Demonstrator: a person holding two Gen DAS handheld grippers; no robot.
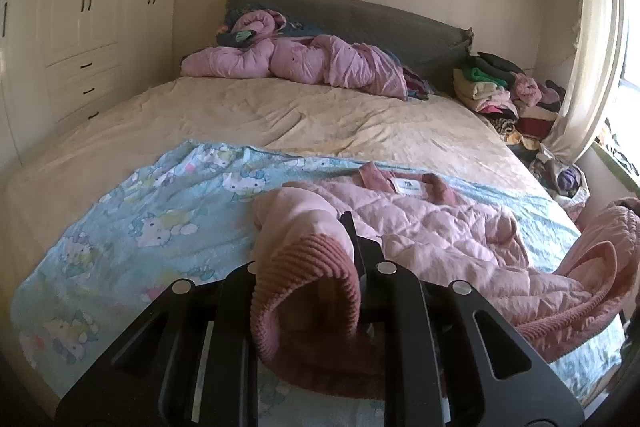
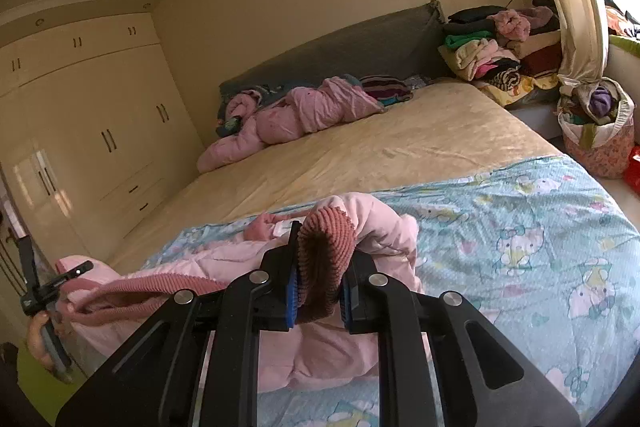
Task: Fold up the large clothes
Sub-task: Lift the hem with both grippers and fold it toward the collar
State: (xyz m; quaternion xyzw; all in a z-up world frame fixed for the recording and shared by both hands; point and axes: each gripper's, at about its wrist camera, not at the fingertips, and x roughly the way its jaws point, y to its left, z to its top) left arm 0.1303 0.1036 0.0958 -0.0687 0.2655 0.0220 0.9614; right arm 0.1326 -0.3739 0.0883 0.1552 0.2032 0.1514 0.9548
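Note:
A pink quilted jacket point(image 1: 460, 235) lies on a blue cartoon-print sheet point(image 1: 152, 211) on the bed. My left gripper point(image 1: 308, 251) is shut on a ribbed dark-pink sleeve cuff point(image 1: 308, 291), which drapes over the fingers and hides the left one. My right gripper point(image 2: 320, 267) is shut on the other ribbed cuff point(image 2: 324, 251), between blue pads, with the jacket point(image 2: 240, 259) bunched behind it on the sheet point(image 2: 540, 235). The left gripper point(image 2: 44, 291) shows at the far left of the right wrist view, at the jacket's ribbed hem.
A pink duvet point(image 1: 292, 61) lies crumpled by the grey headboard point(image 1: 360, 19). Piles of folded clothes point(image 1: 504, 87) sit at the bed's far right corner. A full laundry basket point(image 2: 598, 131) stands by the curtain. White wardrobes point(image 1: 80, 11) line the left wall.

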